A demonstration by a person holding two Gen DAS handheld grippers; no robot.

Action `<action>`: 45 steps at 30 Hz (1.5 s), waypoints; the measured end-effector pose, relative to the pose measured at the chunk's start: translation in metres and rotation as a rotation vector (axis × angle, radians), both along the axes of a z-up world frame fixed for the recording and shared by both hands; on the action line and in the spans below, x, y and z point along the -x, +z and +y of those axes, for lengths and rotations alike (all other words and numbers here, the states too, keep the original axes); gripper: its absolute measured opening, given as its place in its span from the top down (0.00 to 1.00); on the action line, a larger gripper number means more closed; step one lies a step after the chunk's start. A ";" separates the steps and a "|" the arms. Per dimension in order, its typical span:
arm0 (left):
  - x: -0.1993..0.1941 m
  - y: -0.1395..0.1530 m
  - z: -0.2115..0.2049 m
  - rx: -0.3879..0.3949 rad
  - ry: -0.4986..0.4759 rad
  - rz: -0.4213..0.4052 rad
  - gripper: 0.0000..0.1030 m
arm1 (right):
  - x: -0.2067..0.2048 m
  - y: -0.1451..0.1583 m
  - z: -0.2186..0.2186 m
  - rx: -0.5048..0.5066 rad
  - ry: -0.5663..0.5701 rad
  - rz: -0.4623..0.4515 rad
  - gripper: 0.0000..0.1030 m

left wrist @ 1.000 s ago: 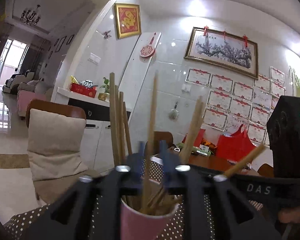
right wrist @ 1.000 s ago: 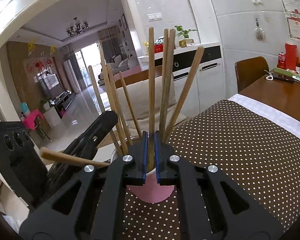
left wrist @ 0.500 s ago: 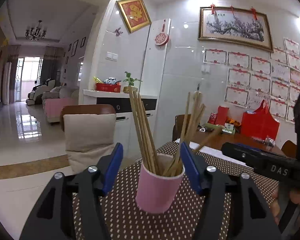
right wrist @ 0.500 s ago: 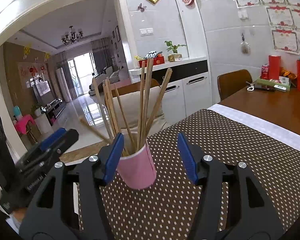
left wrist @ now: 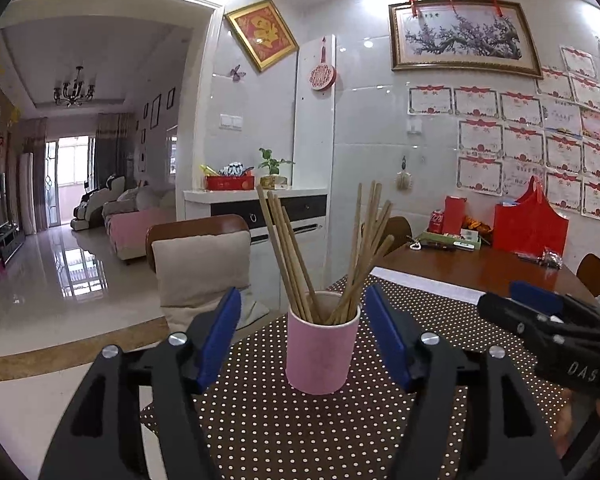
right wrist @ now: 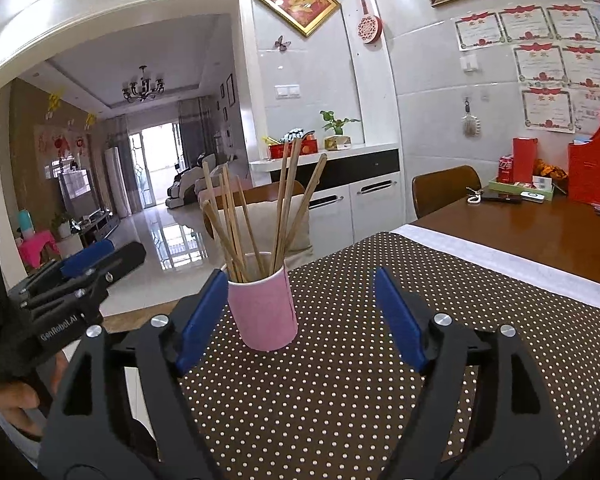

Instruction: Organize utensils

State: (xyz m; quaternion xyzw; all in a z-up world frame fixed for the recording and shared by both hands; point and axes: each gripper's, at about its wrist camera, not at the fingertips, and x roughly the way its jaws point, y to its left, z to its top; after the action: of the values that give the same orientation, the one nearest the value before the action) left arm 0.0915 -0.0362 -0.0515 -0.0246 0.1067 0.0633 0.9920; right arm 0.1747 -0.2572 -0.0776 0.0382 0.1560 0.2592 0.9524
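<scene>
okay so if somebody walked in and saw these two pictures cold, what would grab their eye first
Most likely the pink cup standing upright on the brown polka-dot mat, with wooden chopsticks fanning out of its top. Next, the blue-padded left gripper and right gripper, both open and empty, their jaws just having opened, the cup framed beyond them. Behind, the gold-framed blossom painting stands out on the white tiled wall.

A pink cylindrical cup (left wrist: 322, 354) stands upright on the brown white-dotted mat (left wrist: 300, 432) covering the surface, holding a bundle of long wooden chopsticks (left wrist: 288, 256) that lean fanned out in two clusters against its rim
</scene>
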 end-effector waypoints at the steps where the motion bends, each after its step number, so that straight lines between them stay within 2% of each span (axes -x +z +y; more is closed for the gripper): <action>1: 0.001 0.001 -0.002 -0.001 0.000 -0.004 0.38 | 0.001 -0.001 -0.001 0.001 -0.006 -0.006 0.27; 9: 0.001 0.004 -0.011 0.003 -0.015 0.000 0.38 | 0.015 0.000 0.002 0.028 -0.038 -0.056 0.24; 29: -0.007 0.003 -0.019 -0.023 -0.057 -0.031 0.37 | 0.013 -0.001 -0.002 0.028 -0.077 -0.056 0.23; 45: -0.015 -0.001 -0.013 -0.031 -0.104 -0.021 0.37 | 0.010 -0.004 -0.003 0.028 -0.111 -0.041 0.23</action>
State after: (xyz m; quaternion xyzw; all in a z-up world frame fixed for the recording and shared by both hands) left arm 0.1066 -0.0492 -0.0521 -0.0042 0.0962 0.0133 0.9953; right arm 0.1650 -0.2604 -0.0817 0.0282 0.1375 0.2046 0.9687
